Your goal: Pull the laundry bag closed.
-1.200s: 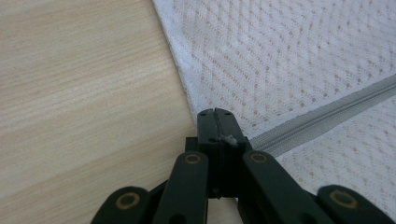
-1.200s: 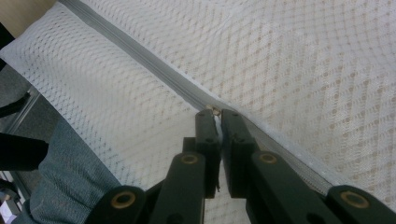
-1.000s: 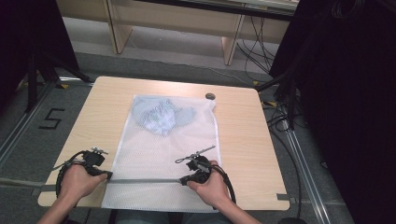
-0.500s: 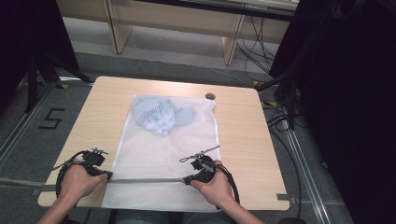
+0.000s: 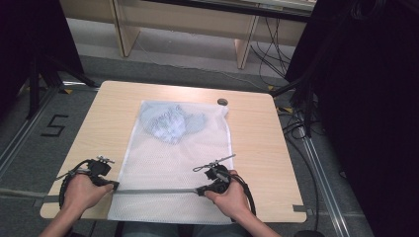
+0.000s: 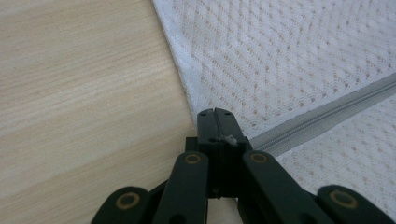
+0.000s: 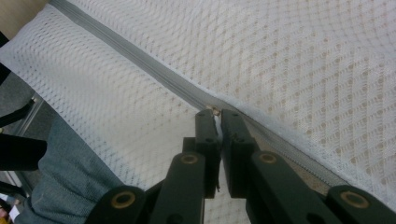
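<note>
Presently I log one white mesh laundry bag [image 5: 178,163] lying flat from the tabletop's centre over its near edge, my left gripper [image 6: 215,114] clamped on the zipper's [image 5: 158,191] left end to anchor it, my right gripper [image 7: 215,112] pinched on the zipper pull [image 7: 215,111], apparently for sliding along the track.

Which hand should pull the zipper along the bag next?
Probably the right. The right gripper pinches the slider on the grey zipper, partway along the mesh bag; the left gripper clamps the zipper's end.
</note>
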`<state>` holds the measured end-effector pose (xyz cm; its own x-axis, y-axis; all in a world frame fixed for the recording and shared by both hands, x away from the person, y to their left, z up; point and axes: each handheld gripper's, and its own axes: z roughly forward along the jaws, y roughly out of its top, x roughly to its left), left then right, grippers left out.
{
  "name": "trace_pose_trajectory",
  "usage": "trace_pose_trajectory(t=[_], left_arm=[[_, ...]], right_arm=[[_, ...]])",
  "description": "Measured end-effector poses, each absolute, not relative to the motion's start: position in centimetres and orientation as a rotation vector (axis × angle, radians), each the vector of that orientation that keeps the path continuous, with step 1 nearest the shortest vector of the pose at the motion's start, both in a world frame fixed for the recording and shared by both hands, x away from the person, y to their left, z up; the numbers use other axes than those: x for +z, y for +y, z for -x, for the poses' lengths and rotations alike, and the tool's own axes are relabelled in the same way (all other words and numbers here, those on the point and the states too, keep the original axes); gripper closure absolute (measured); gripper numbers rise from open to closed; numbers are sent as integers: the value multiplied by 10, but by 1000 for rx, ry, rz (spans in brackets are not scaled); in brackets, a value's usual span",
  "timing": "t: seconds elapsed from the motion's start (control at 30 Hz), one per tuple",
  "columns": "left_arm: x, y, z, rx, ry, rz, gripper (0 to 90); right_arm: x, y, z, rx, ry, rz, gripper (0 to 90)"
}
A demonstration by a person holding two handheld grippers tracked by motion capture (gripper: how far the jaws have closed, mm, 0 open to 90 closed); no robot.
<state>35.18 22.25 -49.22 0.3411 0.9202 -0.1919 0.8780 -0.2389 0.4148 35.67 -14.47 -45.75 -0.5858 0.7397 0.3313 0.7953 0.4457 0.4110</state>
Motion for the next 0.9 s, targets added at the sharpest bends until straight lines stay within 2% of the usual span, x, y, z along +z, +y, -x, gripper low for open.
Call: trace_pose_trajectory(t=[0.9], left_arm=[[-491, 225, -352, 109, 1555, -2186, 900]], right_arm=[[-455, -162, -357, -814, -2558, 1446, 870]])
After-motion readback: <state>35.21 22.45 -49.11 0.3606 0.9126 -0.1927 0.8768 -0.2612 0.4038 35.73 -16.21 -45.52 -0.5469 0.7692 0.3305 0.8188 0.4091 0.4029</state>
